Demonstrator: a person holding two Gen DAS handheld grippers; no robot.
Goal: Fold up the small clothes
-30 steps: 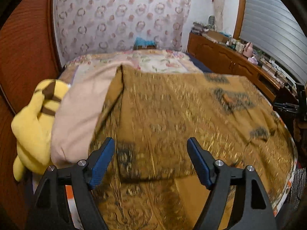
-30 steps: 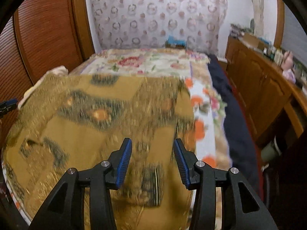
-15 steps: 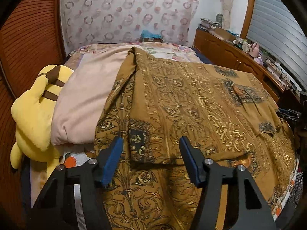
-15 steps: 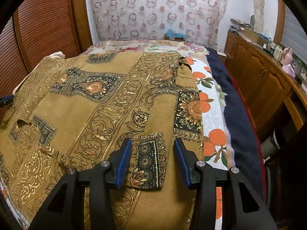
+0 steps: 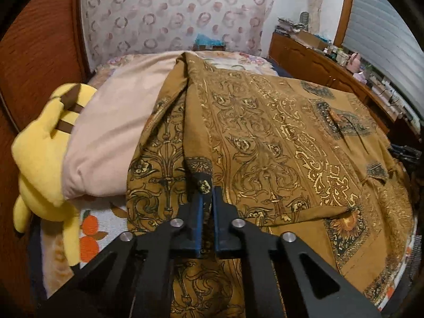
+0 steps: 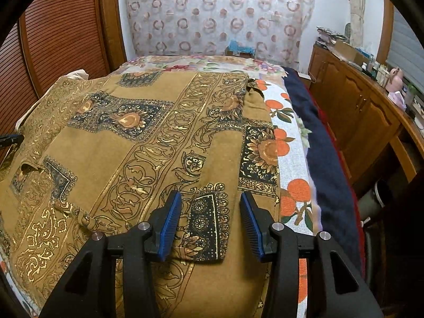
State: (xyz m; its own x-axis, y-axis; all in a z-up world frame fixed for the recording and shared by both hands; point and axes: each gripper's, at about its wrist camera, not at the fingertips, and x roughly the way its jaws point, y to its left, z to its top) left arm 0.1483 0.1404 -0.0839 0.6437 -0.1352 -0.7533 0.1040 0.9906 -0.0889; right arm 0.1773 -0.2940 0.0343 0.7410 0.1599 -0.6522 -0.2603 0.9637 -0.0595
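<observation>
A mustard-brown garment [image 5: 278, 143] with gold scrollwork and dark floral panels lies spread over the bed. In the left wrist view my left gripper [image 5: 207, 193] is shut on a dark-patterned corner of the garment, and the cloth bunches up into a ridge between the blue pads. In the right wrist view the same garment [image 6: 127, 143] fills the bed's near side. My right gripper [image 6: 210, 201] stands open just above a dark-bordered flap at the garment's near right edge. Its blue fingers [image 6: 171, 220] straddle the flap without pressing it.
A yellow plush toy [image 5: 42, 159] and a pink pillow [image 5: 111, 132] lie at the bed's left. An orange-print sheet [image 6: 294, 185] and a navy blanket [image 6: 320, 156] run along the right edge. Wooden cabinets [image 6: 355, 111] with clutter stand to the right, a wooden panel [image 6: 61, 34] to the left.
My left gripper's jaws have shut on a corner of the garment, pinching it into a ridge. The right gripper has stayed open and sunk slightly toward the flap.
</observation>
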